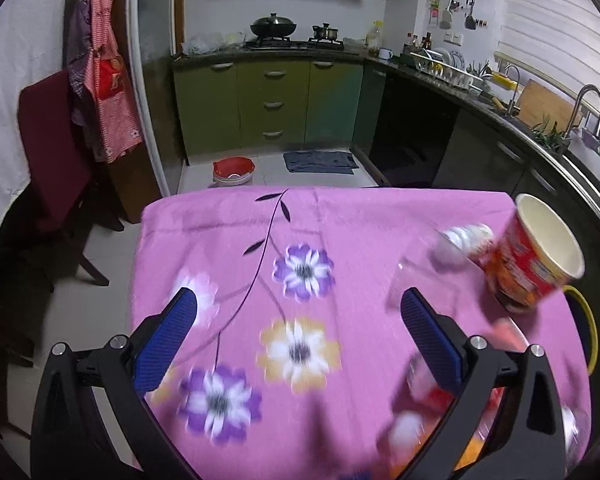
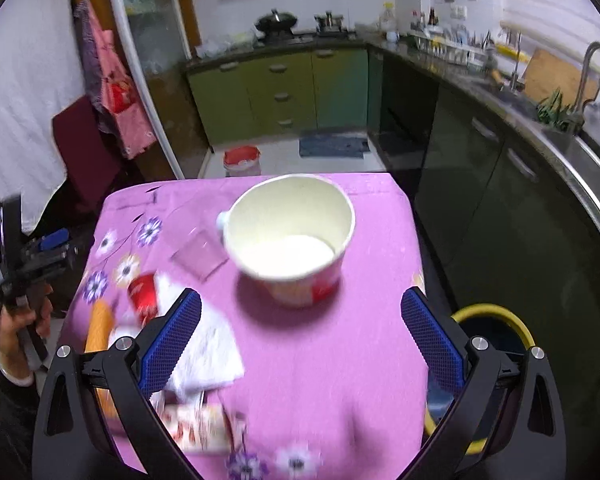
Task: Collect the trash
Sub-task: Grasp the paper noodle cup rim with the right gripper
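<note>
- A pink flowered cloth point(image 2: 320, 360) covers the worktop, which stands in a kitchen with green cabinets point(image 1: 274, 106) along the far wall.
- A paper noodle cup point(image 2: 290, 236) stands on the cloth toward the far side, mouth up and tilted slightly; it looks empty inside.
- Just left of the cup lies a clear plastic cup point(image 2: 200, 254) on its side, with a small white item point(image 2: 222, 220) touching the noodle cup's rim; motion blur hides what that is.
- On the near left of the cloth lie a red wrapper point(image 2: 144, 296), white paper packets point(image 2: 212, 354), an orange item point(image 2: 100, 328) and a printed wrapper point(image 2: 196, 428), close together.
- A yellow-rimmed bin point(image 2: 496, 312) stands just beside the worktop's right edge, below it.
- On the floor beyond are a red-lined bucket point(image 1: 233, 170) and a blue mat point(image 1: 320, 162).
- The right hand-held gripper point(image 2: 300, 320) hovers over the near middle, fingers wide apart and holding nothing, the noodle cup ahead between them.
- The left hand-held gripper point(image 1: 298, 316) hangs over the left part of the cloth, also wide and empty-handed.
</note>
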`<state>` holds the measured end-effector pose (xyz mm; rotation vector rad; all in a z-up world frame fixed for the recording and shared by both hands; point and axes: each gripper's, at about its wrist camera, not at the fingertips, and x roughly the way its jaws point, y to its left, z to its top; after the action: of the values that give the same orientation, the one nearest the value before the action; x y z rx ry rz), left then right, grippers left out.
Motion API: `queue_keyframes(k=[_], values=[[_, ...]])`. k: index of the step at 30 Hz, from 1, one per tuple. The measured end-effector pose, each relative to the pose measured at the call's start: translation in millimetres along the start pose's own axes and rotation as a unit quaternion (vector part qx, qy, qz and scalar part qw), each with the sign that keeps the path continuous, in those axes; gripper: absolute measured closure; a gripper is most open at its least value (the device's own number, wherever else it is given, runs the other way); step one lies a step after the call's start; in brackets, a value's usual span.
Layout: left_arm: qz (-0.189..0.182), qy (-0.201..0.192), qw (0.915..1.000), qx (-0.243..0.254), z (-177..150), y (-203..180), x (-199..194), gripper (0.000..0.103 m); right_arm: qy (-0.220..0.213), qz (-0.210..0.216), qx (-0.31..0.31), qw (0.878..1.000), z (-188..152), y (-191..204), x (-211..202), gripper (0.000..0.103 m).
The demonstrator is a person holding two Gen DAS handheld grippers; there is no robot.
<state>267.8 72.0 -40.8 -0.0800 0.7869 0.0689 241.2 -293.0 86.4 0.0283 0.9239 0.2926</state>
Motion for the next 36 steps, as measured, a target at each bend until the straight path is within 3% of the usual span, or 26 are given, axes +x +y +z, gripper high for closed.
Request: queue_keyframes(k=[2, 4, 8, 17, 22, 28, 32, 36], values=[[0.001, 0.007, 1.0000, -0.001, 5, 2, 22, 0.006, 0.039, -0.005, 0.011, 0.999, 29, -9, 32, 0.010], [0.000, 0.011, 0.9999, -0.005, 5, 5, 34, 0.006, 0.081, -0.028, 0.016, 0.996, 51, -17, 64, 0.025], [-0.017, 0.019, 0.9997, -0.005, -2, 6, 47, 0.006, 0.152, -0.050, 0.029, 0.987, 74, -39, 114, 0.044], [-0.033, 0.046, 0.9983, 0.012, -15, -3, 60, 0.006, 0.240, -0.039, 0.049, 0.969, 63, -46, 171, 0.074], [-0.036, 0.050, 0.9979, 0.018, -19, -6, 60, 0.006, 0.258, -0.034, 0.065, 0.963, 58, -50, 180, 0.096], [-0.038, 0.044, 0.9982, 0.014, -19, -6, 56, 0.006, 0.249, -0.028, 0.082, 0.965, 56, -69, 168, 0.099], [-0.035, 0.045, 0.9982, 0.015, -20, -6, 57, 0.006, 0.215, -0.019, 0.109, 0.970, 55, -98, 122, 0.099], [-0.038, 0.046, 0.9981, 0.015, -20, -7, 55, 0.006, 0.178, -0.051, 0.161, 0.969, 38, -162, 63, 0.099]])
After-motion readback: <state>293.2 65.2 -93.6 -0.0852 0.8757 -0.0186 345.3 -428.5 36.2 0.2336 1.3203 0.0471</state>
